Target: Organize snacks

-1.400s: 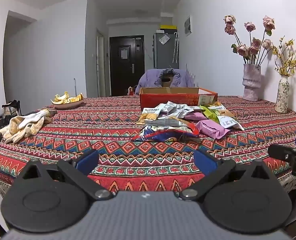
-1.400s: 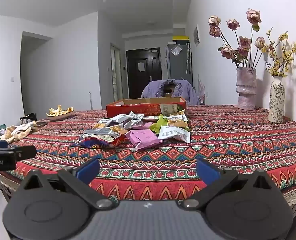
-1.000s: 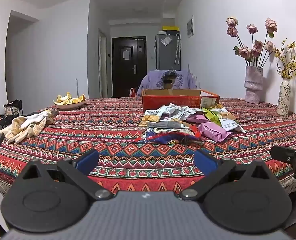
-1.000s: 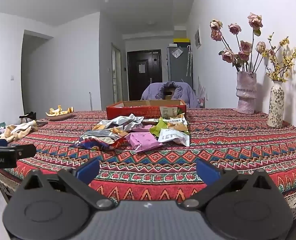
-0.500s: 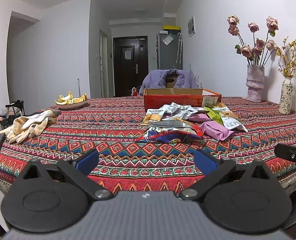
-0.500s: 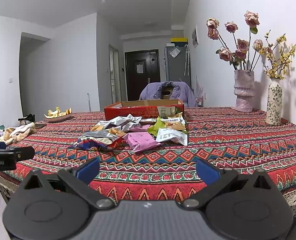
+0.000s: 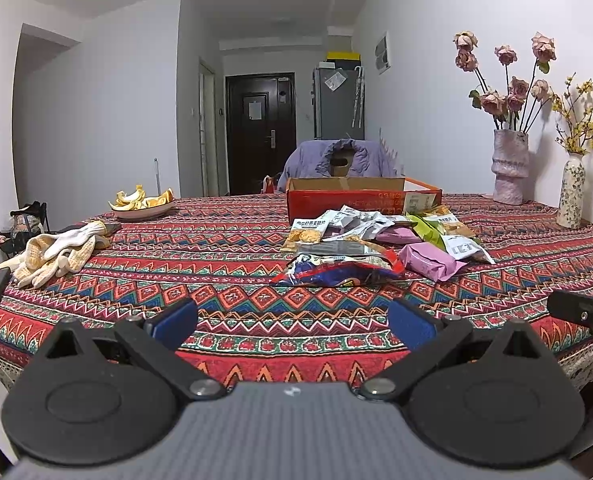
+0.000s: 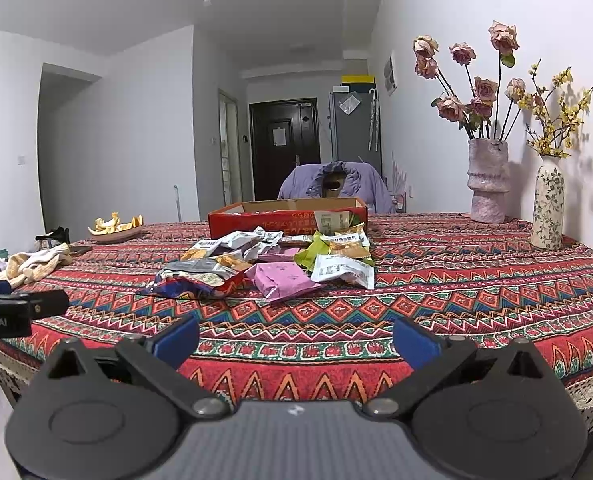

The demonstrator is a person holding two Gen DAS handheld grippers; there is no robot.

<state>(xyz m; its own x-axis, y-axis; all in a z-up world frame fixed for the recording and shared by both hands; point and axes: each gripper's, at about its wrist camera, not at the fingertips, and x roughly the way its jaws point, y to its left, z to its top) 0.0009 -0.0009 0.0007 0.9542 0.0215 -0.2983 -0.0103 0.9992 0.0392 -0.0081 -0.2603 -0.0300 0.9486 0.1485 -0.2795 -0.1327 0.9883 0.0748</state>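
At the near edge of the table, the left gripper (image 7: 292, 314) and the right gripper (image 8: 296, 338) both hover with their blue-padded jaws spread wide and nothing between them; neither touches the patterned tablecloth (image 7: 232, 264). Over the last second or so very little has changed: both views have only drifted a little and every packet lies where it lay, so the sorting looks not yet begun and this reads as the approach. Just beyond the grippers the snack pile (image 8: 272, 258) sits loose on the cloth, with a red-and-blue chip bag (image 7: 336, 274) nearest, a purple packet (image 8: 282, 276) beside it and a white packet (image 8: 344, 270) to its right, the rest overlapping behind. Touching or nearly touching the far side of the pile stands the open red cardboard box (image 7: 360, 196), the likely place for the snacks, though its inside is hidden from this low angle. Off to the left lie a pair of work gloves (image 7: 52, 254) and a plate of orange peel (image 7: 142, 204), well apart from the pile. Farther right, against the wall, stand two vases of flowers (image 8: 488, 180).
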